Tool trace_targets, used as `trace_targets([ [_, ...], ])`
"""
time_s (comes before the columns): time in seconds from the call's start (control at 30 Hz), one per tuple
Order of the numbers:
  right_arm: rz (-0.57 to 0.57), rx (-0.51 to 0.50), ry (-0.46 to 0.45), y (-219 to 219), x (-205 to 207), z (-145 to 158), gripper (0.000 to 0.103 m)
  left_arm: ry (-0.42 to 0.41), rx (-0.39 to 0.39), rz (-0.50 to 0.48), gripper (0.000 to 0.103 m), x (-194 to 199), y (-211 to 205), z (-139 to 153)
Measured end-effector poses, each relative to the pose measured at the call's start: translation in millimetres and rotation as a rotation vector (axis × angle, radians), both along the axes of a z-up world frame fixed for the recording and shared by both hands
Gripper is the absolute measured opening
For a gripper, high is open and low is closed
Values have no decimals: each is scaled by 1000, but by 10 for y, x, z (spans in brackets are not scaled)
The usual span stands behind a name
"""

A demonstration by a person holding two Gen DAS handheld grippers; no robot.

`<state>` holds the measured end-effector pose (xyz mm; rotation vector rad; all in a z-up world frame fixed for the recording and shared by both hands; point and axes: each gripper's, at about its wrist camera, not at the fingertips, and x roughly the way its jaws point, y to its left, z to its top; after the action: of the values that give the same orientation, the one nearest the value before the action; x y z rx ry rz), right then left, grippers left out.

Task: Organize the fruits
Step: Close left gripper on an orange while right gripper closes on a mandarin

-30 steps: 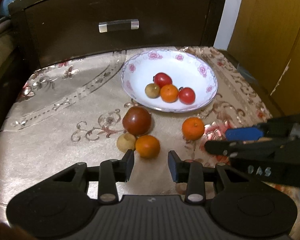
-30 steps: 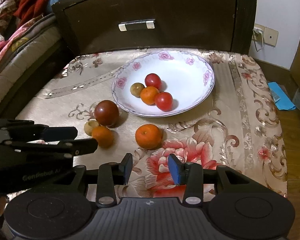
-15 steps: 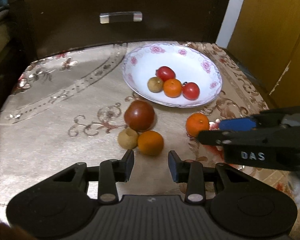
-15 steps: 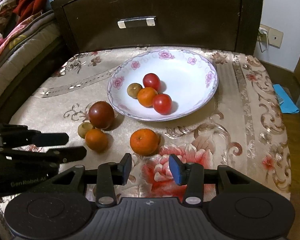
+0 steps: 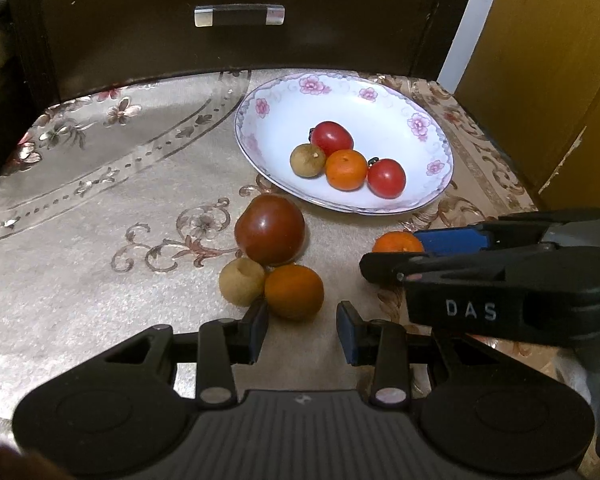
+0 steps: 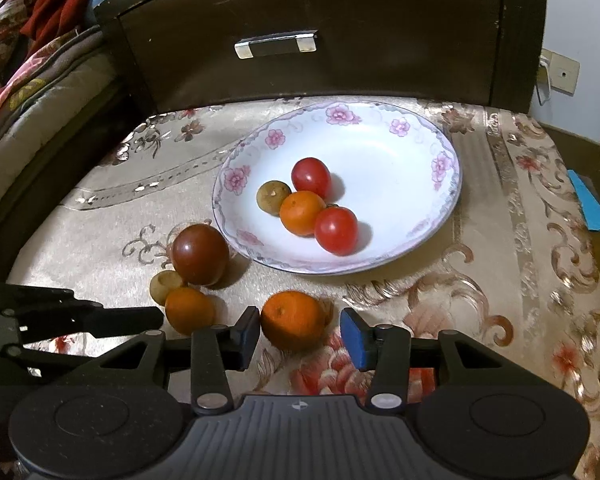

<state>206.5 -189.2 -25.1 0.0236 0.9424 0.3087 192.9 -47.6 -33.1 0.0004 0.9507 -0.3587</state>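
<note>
The right gripper (image 6: 298, 336), jaws just widened and parted with nothing pinched, brackets the lone orange mandarin (image 6: 294, 320) near the white flowered bowl (image 6: 440, 216); an off-centre close could send it rolling. The left gripper (image 5: 302, 332) stands narrowly parted and empty by a smaller orange mandarin (image 5: 294, 291) that seems to touch the tan round fruit (image 5: 242, 281) and dark red tomato (image 5: 270, 234), so a nudge may scatter all three.

floral tablecloth (image 6: 500, 280) | dark drawer front (image 6: 380, 40), metal handle (image 6: 276, 44) | possibly blankets (image 6: 40, 40), far left
</note>
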Motion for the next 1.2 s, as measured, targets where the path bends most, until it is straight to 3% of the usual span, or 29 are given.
trace_targets([
  [0.1, 15, -15, -3, 43, 9, -13, 41, -10, 10, -2, 47, 14, -30, -15],
  [0.27, 11, -20, -1, 2, 14, -10, 29, -31, 33, -13, 48, 30, -77, -35],
  [0.97, 7, -58, 26, -229, -153, 46, 28, -52, 81, -53, 42, -99, -51, -6],
  [1.2, 16, -77, 16, -200, -190, 43, 29, -36, 48, -22, 43, -25, -55, -19],
])
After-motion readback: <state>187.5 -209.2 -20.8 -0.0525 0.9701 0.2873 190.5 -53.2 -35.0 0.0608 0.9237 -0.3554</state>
